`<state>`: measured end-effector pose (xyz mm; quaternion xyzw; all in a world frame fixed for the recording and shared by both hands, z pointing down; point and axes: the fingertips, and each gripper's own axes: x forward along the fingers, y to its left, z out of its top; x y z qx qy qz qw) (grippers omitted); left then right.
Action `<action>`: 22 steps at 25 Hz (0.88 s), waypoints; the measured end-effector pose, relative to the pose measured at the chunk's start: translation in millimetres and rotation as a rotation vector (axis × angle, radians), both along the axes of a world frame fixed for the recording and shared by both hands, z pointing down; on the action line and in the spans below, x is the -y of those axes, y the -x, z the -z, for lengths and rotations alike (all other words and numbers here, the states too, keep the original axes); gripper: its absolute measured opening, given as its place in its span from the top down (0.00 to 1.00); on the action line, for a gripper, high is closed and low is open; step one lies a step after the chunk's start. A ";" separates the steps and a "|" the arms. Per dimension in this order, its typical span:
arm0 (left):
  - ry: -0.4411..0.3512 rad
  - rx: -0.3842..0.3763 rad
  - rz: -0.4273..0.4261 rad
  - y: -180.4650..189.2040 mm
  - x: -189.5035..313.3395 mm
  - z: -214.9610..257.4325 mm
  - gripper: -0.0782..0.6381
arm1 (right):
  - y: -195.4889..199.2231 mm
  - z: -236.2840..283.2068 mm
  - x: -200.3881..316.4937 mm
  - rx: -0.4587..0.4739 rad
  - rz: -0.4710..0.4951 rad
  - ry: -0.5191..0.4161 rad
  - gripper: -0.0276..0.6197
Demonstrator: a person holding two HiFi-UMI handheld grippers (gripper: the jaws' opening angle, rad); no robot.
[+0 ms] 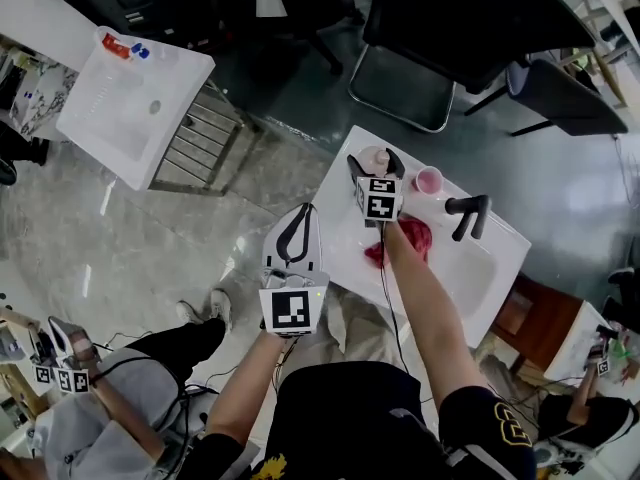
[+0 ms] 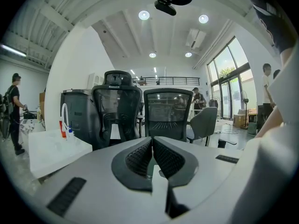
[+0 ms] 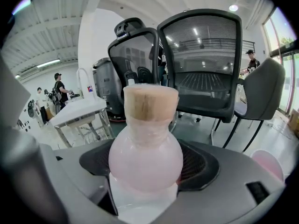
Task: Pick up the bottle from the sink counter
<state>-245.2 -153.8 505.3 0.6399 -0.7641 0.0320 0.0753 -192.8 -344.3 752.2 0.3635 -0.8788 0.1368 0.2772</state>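
Note:
A round pink bottle with a tan cork-like cap stands between my right gripper's jaws, and both black pads press against its belly. In the head view the bottle is at the far left corner of the white sink counter, with my right gripper shut around it. I cannot tell if its base still rests on the counter. My left gripper hangs off the counter's left edge over the floor. Its jaws are shut on nothing and point away toward the chairs.
On the counter are a pink cup, a black faucet and a red cloth in the basin. A second white sink unit stands at the upper left. Black office chairs stand beyond the counter. A person sits at the lower left.

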 end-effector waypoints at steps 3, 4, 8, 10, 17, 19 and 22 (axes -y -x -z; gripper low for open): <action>-0.018 0.021 -0.018 -5.5 3.1 8.2 0.86 | -6.9 17.9 -7.7 0.040 -0.011 0.010 0.31; -0.023 0.025 -0.023 -7.6 4.1 11.5 0.86 | -9.4 24.4 -10.5 0.051 -0.013 0.009 0.31; -0.035 0.033 -0.041 -12.8 6.9 27.4 0.86 | -21.1 52.4 -21.1 0.060 -0.001 -0.018 0.31; -0.037 0.035 -0.043 -12.1 6.8 37.0 0.86 | -27.3 64.8 -23.7 0.049 0.008 -0.034 0.31; -0.008 0.135 -0.109 -16.8 3.8 45.7 0.86 | -50.1 95.0 -25.5 0.042 -0.007 -0.048 0.31; -0.007 0.141 -0.122 -21.5 3.8 48.8 0.86 | -58.6 102.0 -25.7 0.043 -0.020 -0.047 0.31; -0.009 0.140 -0.135 -27.6 4.9 53.7 0.86 | -71.0 116.0 -26.6 0.047 -0.036 -0.046 0.31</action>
